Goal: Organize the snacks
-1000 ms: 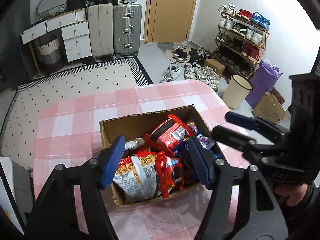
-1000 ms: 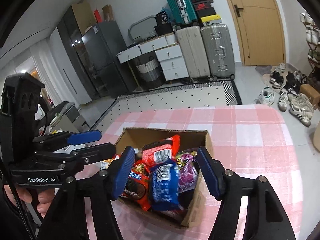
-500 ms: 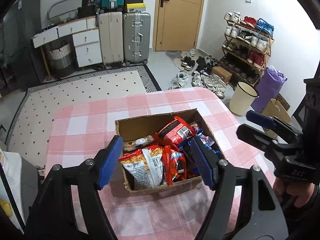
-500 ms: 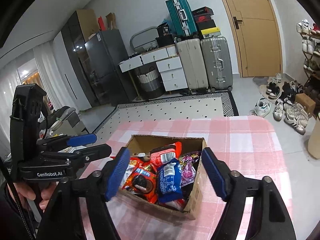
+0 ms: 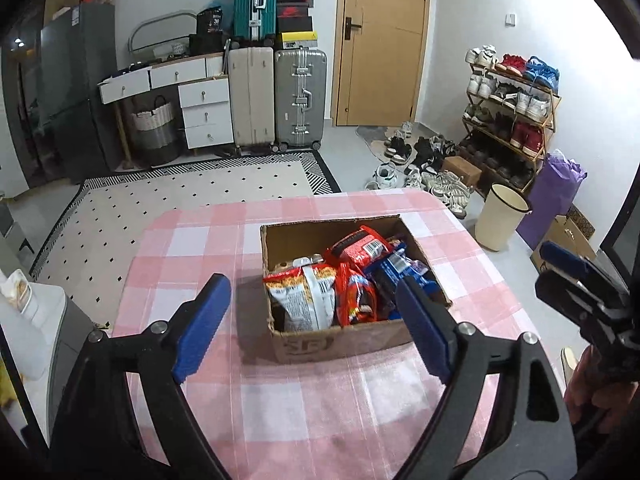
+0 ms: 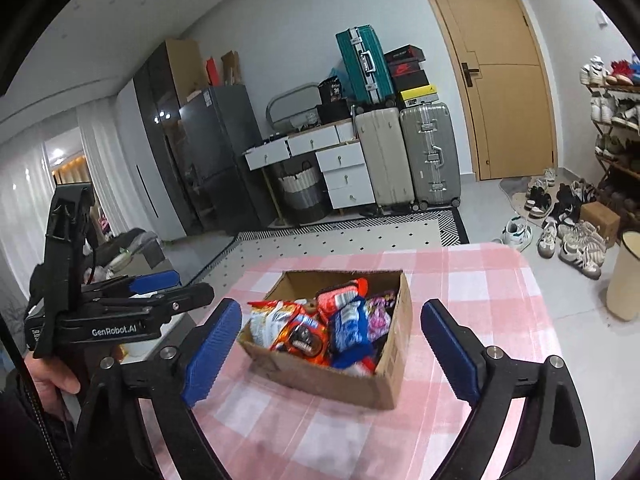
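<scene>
While both jaws gape wide, left gripper and right gripper hover — holding nothing — above the snack box.

White walls, grey tile floor. Wooden door at back, closed. Beige and silver suitcases upright beside it, teal one stacked above. White drawer unit left of those, woven basket tucked under. Dotted cream rug with striped black border. Shoe rack on right wall, loose sneakers all over floor nearby. Dark fridge far left.
</scene>
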Available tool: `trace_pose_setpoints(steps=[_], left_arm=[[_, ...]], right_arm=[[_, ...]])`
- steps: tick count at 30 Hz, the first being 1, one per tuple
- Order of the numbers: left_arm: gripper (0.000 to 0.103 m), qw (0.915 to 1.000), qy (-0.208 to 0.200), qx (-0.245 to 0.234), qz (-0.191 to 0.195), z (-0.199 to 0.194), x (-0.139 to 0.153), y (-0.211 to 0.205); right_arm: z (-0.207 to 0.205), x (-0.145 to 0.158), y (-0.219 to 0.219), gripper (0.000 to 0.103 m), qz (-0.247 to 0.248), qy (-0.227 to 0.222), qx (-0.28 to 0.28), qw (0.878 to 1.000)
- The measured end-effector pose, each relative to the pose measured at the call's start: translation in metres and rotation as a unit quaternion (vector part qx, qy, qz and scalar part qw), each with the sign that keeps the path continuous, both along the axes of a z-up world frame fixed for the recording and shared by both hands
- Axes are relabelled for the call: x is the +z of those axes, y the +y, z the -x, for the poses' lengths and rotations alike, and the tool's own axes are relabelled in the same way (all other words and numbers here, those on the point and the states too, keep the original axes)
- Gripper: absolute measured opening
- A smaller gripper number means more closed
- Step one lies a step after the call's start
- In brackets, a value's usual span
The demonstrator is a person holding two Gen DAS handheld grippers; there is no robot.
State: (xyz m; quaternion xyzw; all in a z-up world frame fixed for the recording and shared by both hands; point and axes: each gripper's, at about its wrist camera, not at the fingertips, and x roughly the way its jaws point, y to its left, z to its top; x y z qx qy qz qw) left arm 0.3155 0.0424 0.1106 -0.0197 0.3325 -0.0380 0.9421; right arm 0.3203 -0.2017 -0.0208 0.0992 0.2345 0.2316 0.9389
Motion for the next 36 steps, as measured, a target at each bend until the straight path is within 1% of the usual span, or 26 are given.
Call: trace_pose_setpoints(steps=[2, 4, 6, 9, 13, 16, 21, 26, 32, 33, 36], left_arm=[[0.088, 1.0000, -0.004, 0.002, 0.001, 0.012, -0.001, 0.000], [0.090, 0.9999, -0.012, 0.000, 0.001, 0.024, -0.001, -0.001], [0.103, 0.9998, -0.021, -0.001, -0.003, 0.034, -0.003, -0.002], [0.103, 0.9991, -0.042, 0.007, 0.002, 0.052, -0.006, 0.003], [0.103, 0.9984, -0.052, 0.012, 0.016, 0.072, -0.023, 0.013], [0.103, 0.9984, -0.052, 0.015, 0.018, 0.081, -0.040, 0.017], [0.103, 0.9986, -0.035, 0.026, 0.029, 0.089, -0.074, 0.026], [0.103, 0.9977, -0.051, 0.039, 0.020, 0.095, -0.097, 0.032], [0.103, 0.9949, -0.061, 0.076, 0.025, 0.103, -0.126, 0.041], [0.103, 0.9947, -0.063, 0.079, 0.021, 0.103, -0.129, 0.041], [0.103, 0.9940, -0.071, 0.083, -0.011, 0.104, -0.141, 0.036]], right_arm=[[0.014, -0.003, -0.003, 0.095, 0.001, -0.007, -0.004, 1.000], [0.027, -0.005, -0.004, 0.098, 0.005, -0.018, -0.010, 1.000], [0.042, -0.008, -0.008, 0.100, 0.007, -0.033, -0.015, 0.999], [0.060, -0.013, -0.014, 0.102, 0.013, -0.052, -0.025, 0.998], [0.079, -0.025, -0.021, 0.102, 0.023, -0.073, -0.040, 0.996], [0.087, -0.036, -0.027, 0.102, 0.036, -0.080, -0.056, 0.995], [0.099, -0.057, -0.039, 0.102, 0.029, -0.085, -0.074, 0.993], [0.105, -0.073, -0.051, 0.102, 0.027, -0.102, -0.093, 0.990], [0.102, -0.088, -0.048, 0.102, 0.047, -0.092, -0.099, 0.990], [0.102, -0.090, -0.047, 0.102, 0.047, -0.090, -0.099, 0.990], [0.103, -0.096, -0.047, 0.102, 0.046, -0.086, -0.104, 0.990]])
